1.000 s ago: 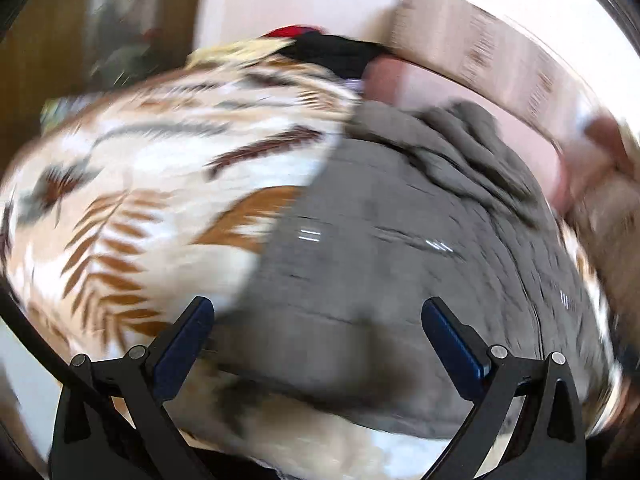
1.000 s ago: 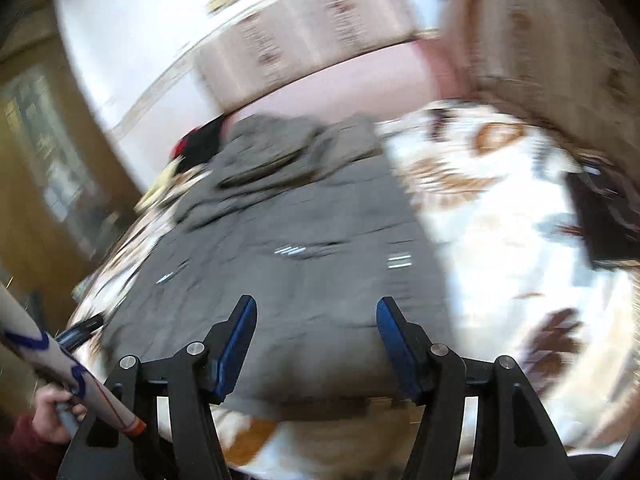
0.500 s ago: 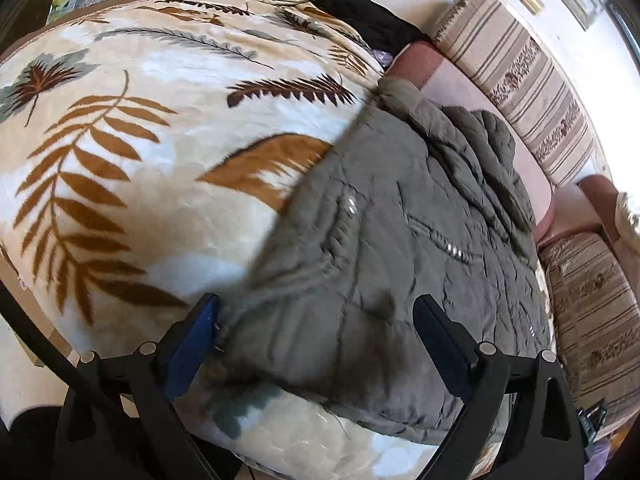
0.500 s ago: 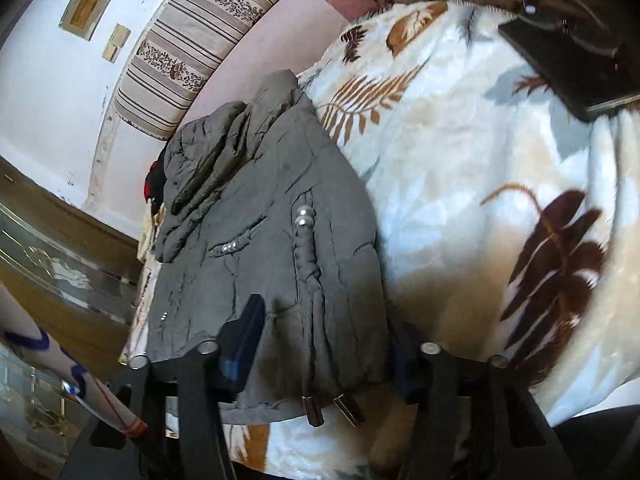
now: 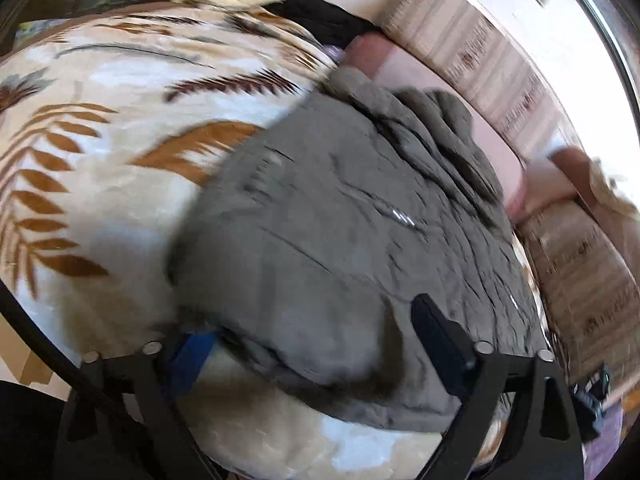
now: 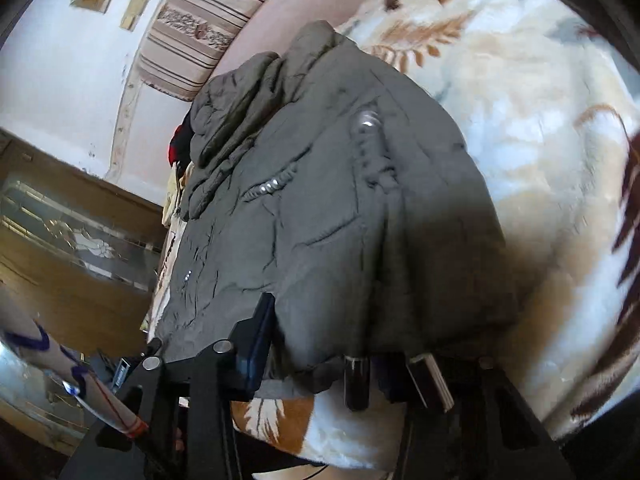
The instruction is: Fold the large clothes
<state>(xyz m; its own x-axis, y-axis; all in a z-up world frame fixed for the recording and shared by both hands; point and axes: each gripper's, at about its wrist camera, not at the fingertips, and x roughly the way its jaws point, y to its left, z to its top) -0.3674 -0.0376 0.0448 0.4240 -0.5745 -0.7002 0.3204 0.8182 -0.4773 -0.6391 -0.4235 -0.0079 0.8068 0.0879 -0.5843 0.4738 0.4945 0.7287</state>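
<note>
We had the grey jacket spread flat on the leaf blanket, unfolded; our left gripper and right gripper were closing over its near hem, grip uncertain.

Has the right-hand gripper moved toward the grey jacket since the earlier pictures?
Yes. The right gripper has come down onto the grey jacket's near hem, which lies between its closing jaws.

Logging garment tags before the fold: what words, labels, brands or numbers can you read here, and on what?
No readable text in either view.
Grey-green quilted jacket: no label or brand shows; only metal snaps.
White tube with blue marks and a red band, lower left of the right wrist view: marks blurred, unreadable.
Small dark device, right edge of the left wrist view: too small to read.
</note>
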